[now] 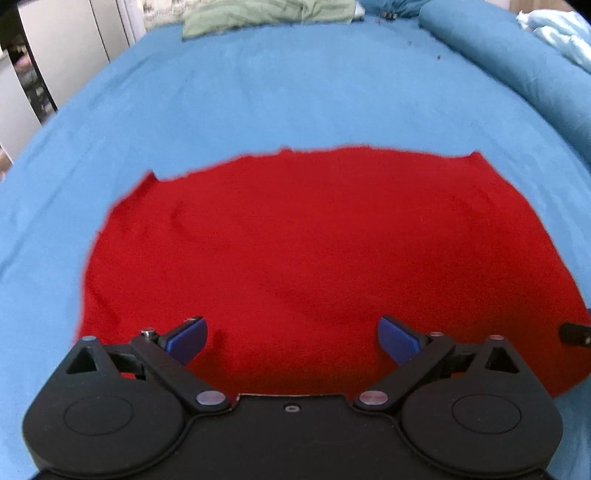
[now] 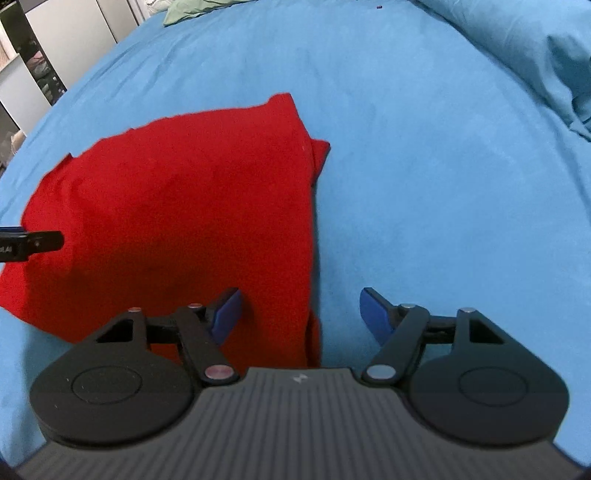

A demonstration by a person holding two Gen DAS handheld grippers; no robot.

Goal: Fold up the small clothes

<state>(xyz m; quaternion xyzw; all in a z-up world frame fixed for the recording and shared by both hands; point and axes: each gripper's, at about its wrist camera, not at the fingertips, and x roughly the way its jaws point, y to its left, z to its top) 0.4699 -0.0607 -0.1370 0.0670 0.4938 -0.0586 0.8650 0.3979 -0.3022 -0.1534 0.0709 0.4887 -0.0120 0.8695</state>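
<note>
Red garment [image 1: 314, 258] lies flat on blue bedsheet [image 1: 295, 92], unlabelled; both hand-held grippers [image 1: 293, 339] [image 2: 301, 314] spread apart, empty.

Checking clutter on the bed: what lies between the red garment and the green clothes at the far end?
Only bare blue bedsheet lies between the red garment and the green clothes; the left wrist view shows that stretch best.

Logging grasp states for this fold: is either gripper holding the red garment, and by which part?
Nothing is held. The left gripper and right gripper are both open above the red garment, which lies flat on the blue bedsheet.
</note>
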